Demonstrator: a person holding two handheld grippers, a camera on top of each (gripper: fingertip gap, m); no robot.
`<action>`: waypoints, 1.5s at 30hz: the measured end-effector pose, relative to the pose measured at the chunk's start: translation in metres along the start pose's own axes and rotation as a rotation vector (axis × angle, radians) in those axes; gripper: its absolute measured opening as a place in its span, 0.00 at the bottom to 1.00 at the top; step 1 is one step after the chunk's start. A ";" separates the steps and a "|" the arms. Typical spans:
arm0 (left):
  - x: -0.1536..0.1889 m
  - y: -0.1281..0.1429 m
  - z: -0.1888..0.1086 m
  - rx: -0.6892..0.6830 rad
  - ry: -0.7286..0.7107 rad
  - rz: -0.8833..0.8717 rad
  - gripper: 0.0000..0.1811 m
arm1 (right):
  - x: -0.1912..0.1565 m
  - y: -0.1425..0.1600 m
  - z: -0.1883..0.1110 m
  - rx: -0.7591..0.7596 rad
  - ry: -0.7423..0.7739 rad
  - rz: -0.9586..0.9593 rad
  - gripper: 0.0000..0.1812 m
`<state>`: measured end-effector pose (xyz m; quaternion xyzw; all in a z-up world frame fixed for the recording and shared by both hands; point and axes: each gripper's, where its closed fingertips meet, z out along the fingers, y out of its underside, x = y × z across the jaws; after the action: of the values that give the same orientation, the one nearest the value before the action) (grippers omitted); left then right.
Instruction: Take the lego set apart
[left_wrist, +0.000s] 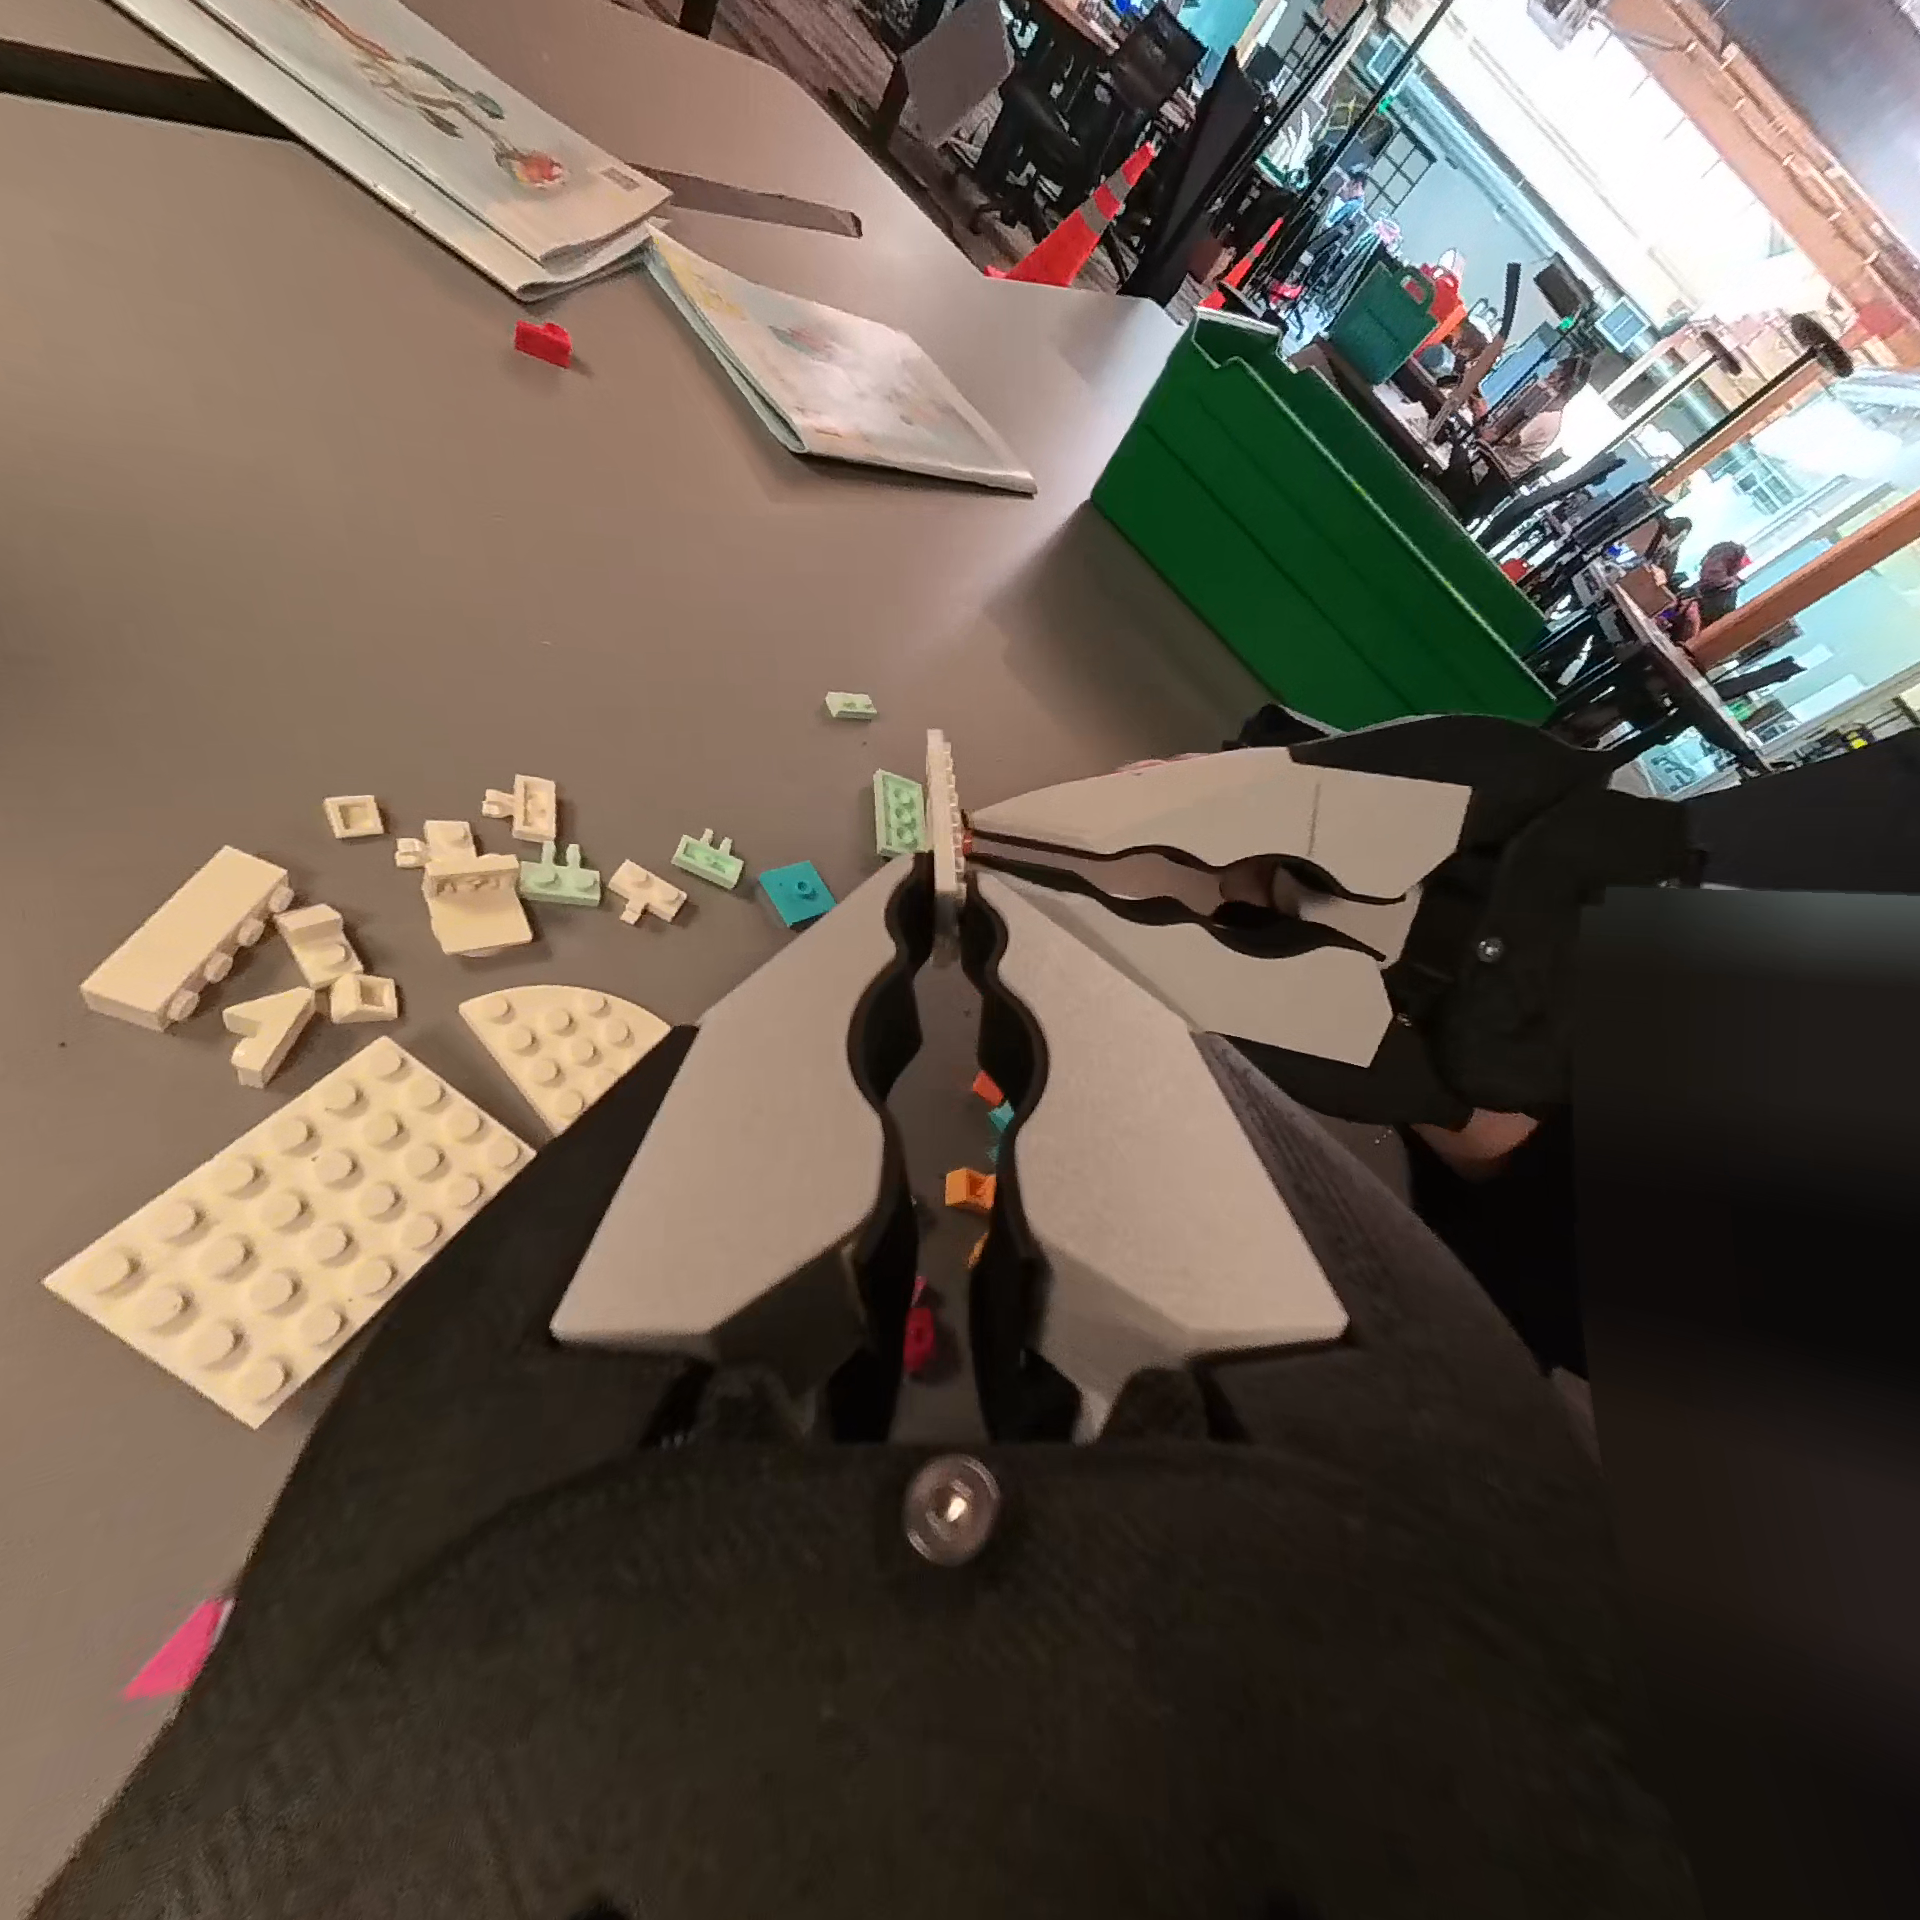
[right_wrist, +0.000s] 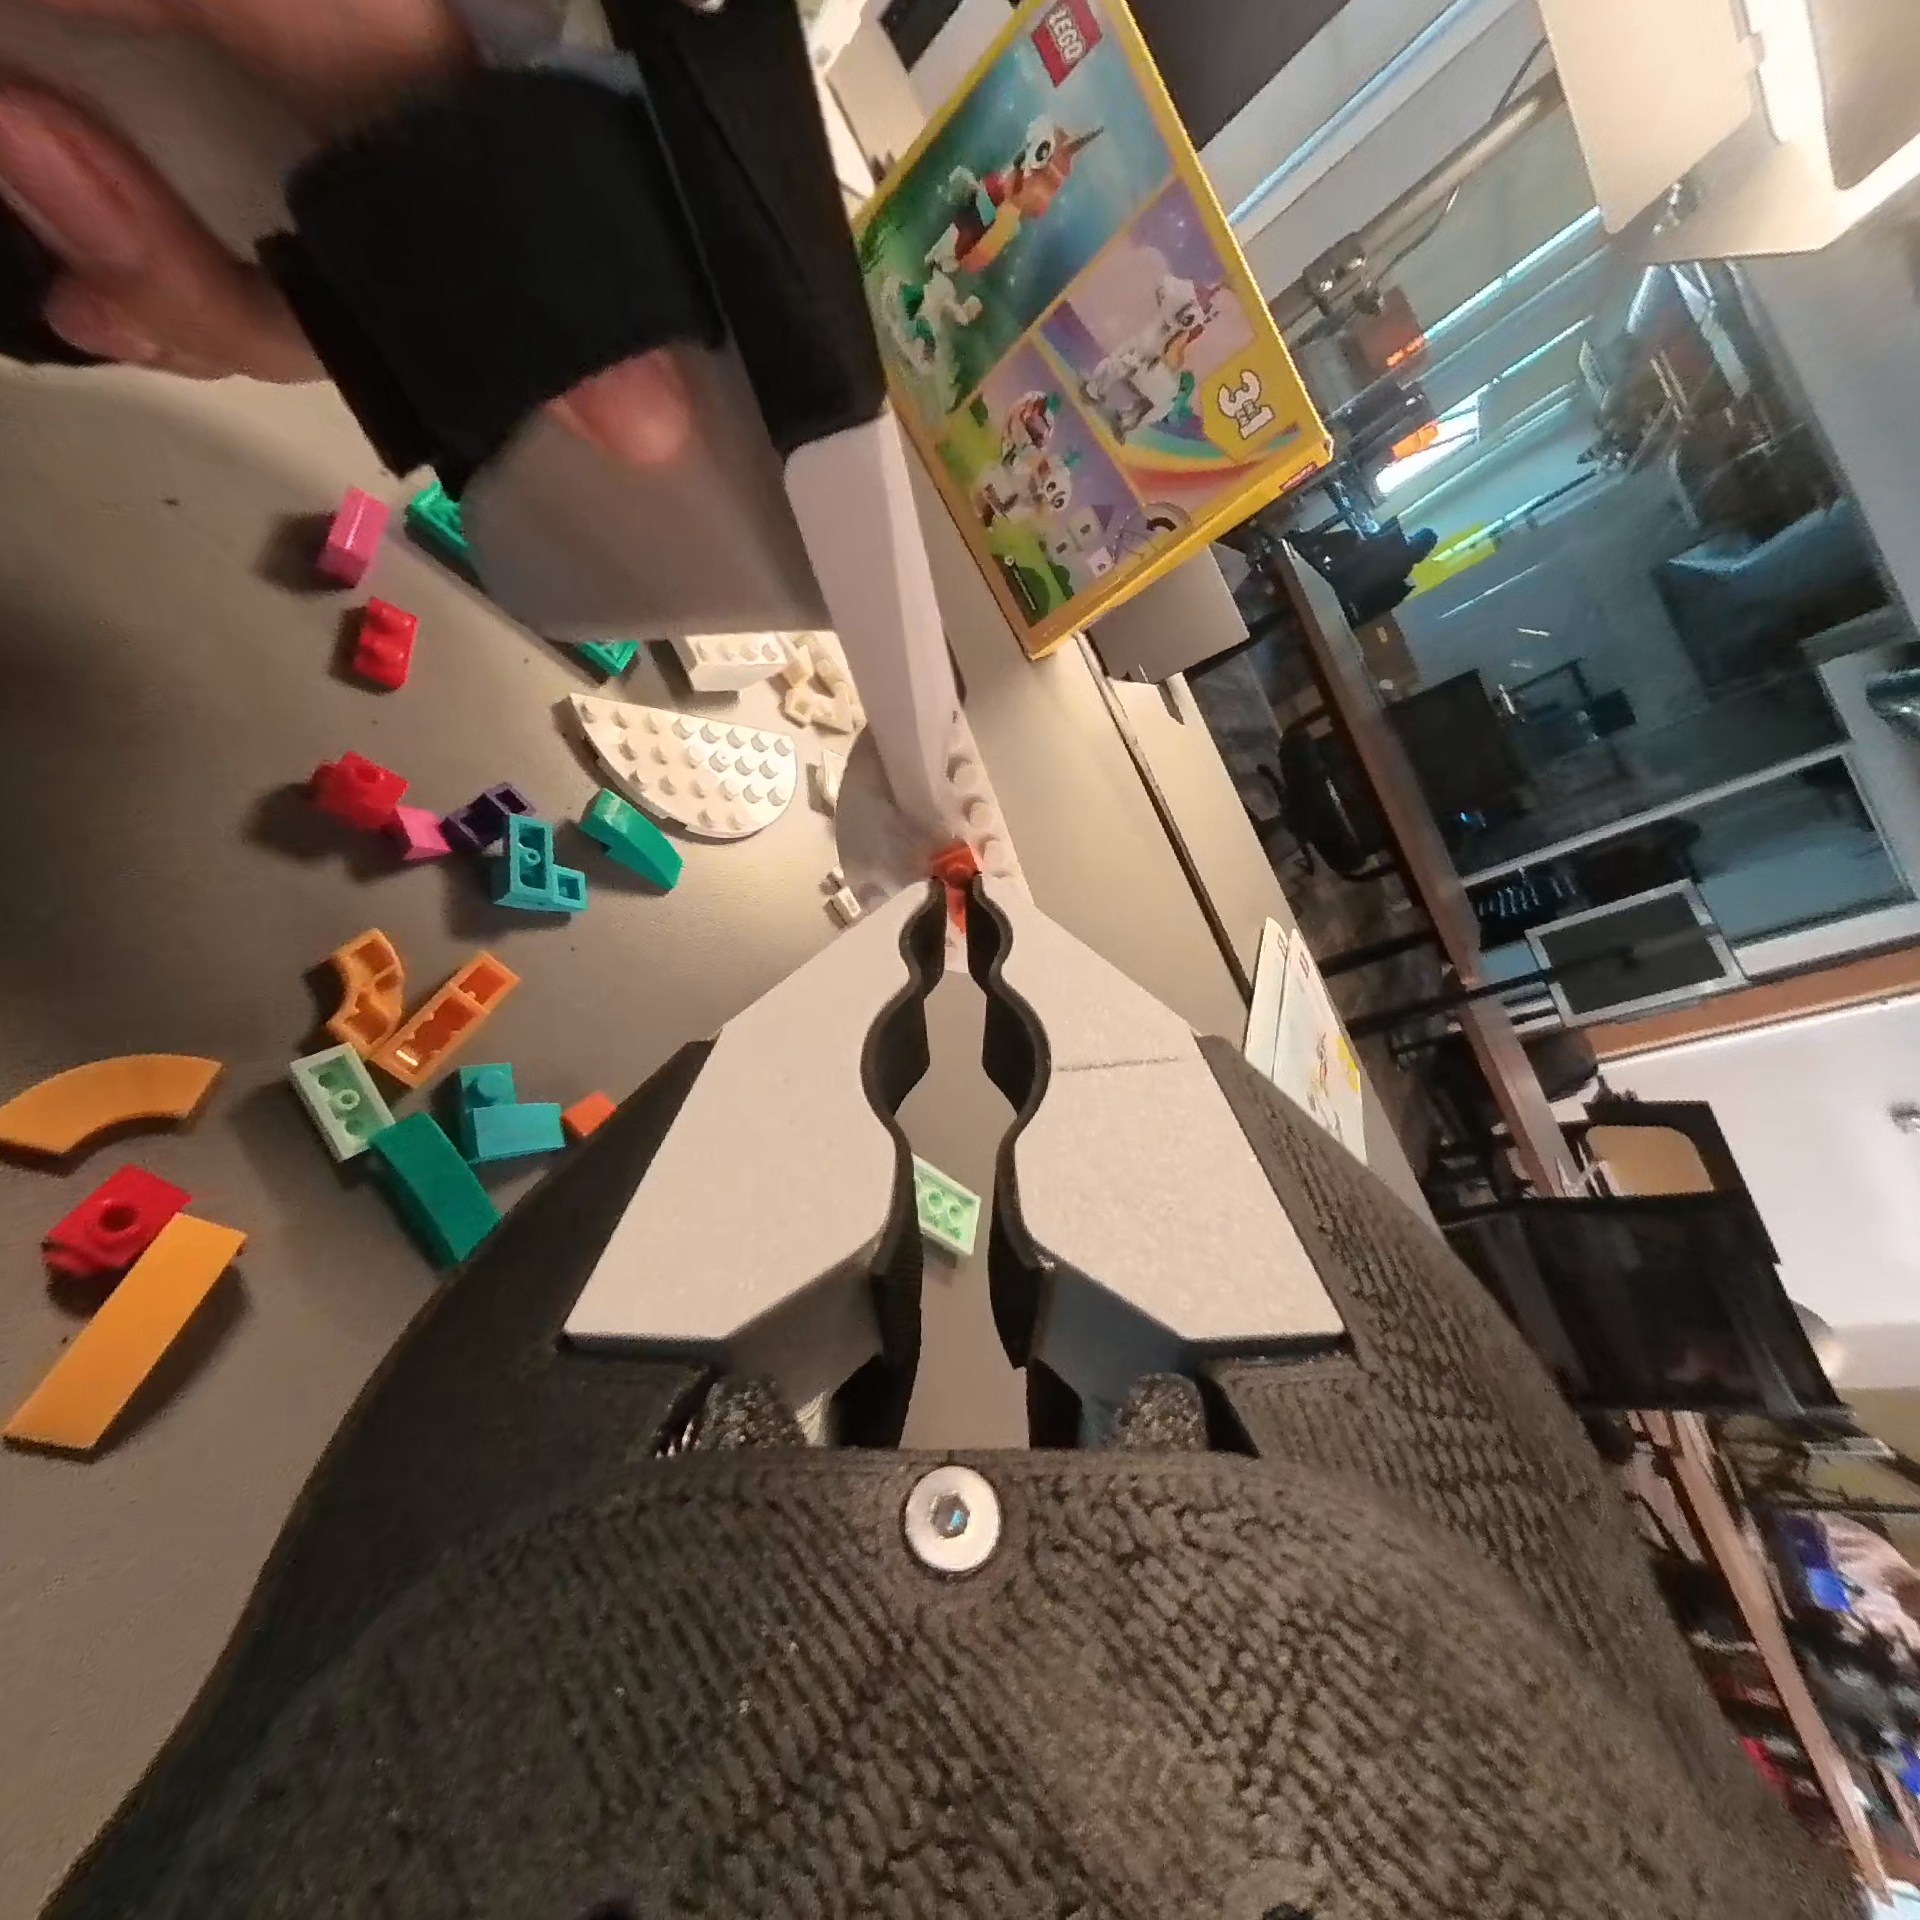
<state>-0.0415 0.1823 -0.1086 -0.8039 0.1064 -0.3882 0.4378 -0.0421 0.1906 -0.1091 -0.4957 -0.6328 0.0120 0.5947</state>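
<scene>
The grey table (left_wrist: 436, 540) carries everything, and most of the set already lies on it as loose pieces. Two booklets (left_wrist: 831, 384) lie toward its far edge, with a green bin (left_wrist: 1299, 540) beyond the far corner.

In the left wrist view, a large white plate (left_wrist: 281, 1216) sits nearest, a quarter-round plate (left_wrist: 561, 1049) beside it, and small white and mint bits (left_wrist: 457, 894) are scattered farther on. The left gripper (left_wrist: 948, 904) is clamped on the edge of a white studded plate (left_wrist: 943, 821), held upright above the table. The right gripper (right_wrist: 954, 904) meets it from the side, its tips pinched on a small orange piece (right_wrist: 954, 868) that sits on that plate.

So the step in hand looks like pulling the orange piece off the plate. The next move probably calls for a steady hold on the left and a pull or twist away on the right.

Only the right wrist view shows the set's box (right_wrist: 1081, 312) standing at the table's far edge, the coloured pieces (right_wrist: 447, 1039) near the table's middle, and the orange piece clearly. Only the left wrist view shows both grippers meeting edge-on.
</scene>
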 end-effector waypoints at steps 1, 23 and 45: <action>-0.001 0.000 0.000 0.001 -0.003 0.001 0.02 | 0.000 0.001 0.001 -0.004 0.008 0.000 0.01; -0.028 0.023 -0.002 -0.110 -0.167 -0.033 0.02 | 0.043 0.045 -0.008 -0.067 0.044 0.461 0.00; -0.006 0.038 0.007 -0.218 -0.022 -0.040 0.02 | -0.040 0.018 -0.003 0.008 -0.268 -0.071 0.03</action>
<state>-0.0343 0.1673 -0.1438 -0.8529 0.1270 -0.3743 0.3412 -0.0366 0.1725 -0.1484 -0.4647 -0.7237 0.0595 0.5067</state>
